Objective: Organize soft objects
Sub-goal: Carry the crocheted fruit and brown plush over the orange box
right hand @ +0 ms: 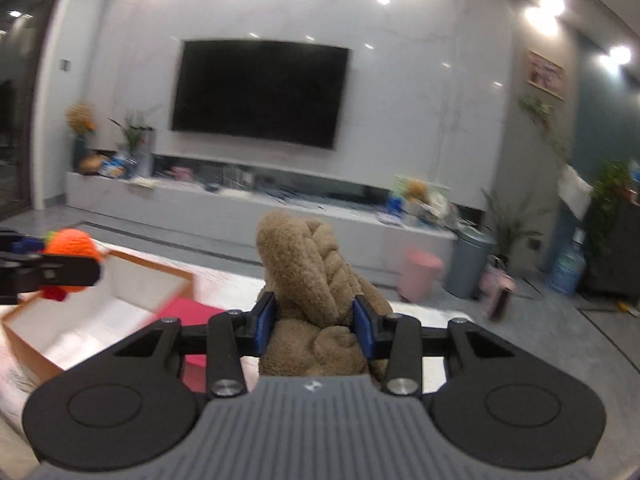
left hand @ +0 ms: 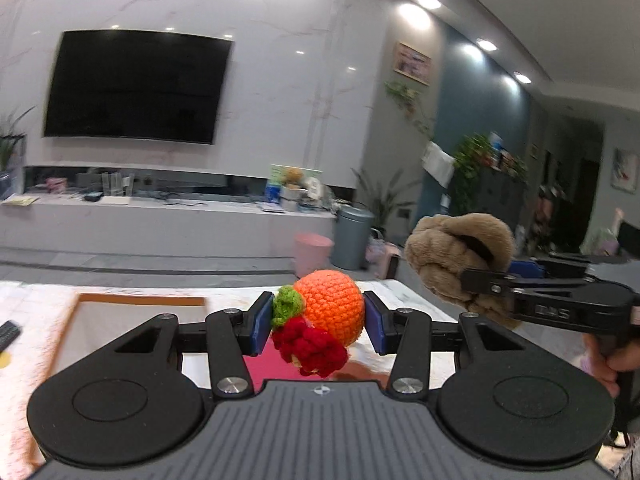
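Plush [right hand: 316, 304]: light, squashy, pinched mid-body in right gripper [right hand: 315, 326]; crochet toy [left hand: 324, 320] likewise squeezed in left gripper [left hand: 318, 322].

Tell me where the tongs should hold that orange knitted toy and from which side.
Grip the round orange ball of the knitted toy across its middle, one pad on each side, coming in level. The left tongs already hold it so: the ball is firm and even, while the red yarn bits dangle loosely below.
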Motion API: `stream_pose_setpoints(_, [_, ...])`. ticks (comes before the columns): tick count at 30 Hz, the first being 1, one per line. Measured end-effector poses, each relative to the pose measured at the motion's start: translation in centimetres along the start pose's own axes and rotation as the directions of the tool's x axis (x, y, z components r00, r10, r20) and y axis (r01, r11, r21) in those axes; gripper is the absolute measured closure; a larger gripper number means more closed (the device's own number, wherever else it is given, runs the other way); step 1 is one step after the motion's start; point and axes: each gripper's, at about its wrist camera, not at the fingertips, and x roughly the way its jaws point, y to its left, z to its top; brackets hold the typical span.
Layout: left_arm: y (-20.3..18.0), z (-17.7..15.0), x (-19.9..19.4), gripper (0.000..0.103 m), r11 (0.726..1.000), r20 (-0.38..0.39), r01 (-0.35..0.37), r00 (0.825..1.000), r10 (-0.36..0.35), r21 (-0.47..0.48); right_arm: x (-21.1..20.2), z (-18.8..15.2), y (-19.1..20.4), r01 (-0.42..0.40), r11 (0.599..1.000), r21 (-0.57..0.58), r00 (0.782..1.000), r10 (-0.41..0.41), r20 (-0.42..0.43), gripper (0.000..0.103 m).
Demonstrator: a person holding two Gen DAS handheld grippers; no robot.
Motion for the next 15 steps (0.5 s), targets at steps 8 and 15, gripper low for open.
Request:
stream_pose_setpoints(8, [7.6, -1.2, -1.8, 0.049, 0.981, -0.011, -0.125, 0.992, 0.125, -0.145, 1.7, 2.7, 6.0, -0.19, 0.981, 0.038, 0.982, 0.19, 0.013, 0.062])
stream_pose_setpoints(15, [13.3, -2.8, -1.4, 0.049, 0.948, -0.034, -0.173, 0.985, 0.17, -0.267, 4.8, 3.6, 11.1, -0.26, 0.965, 0.033, 0.965, 0.261, -0.028, 0.062])
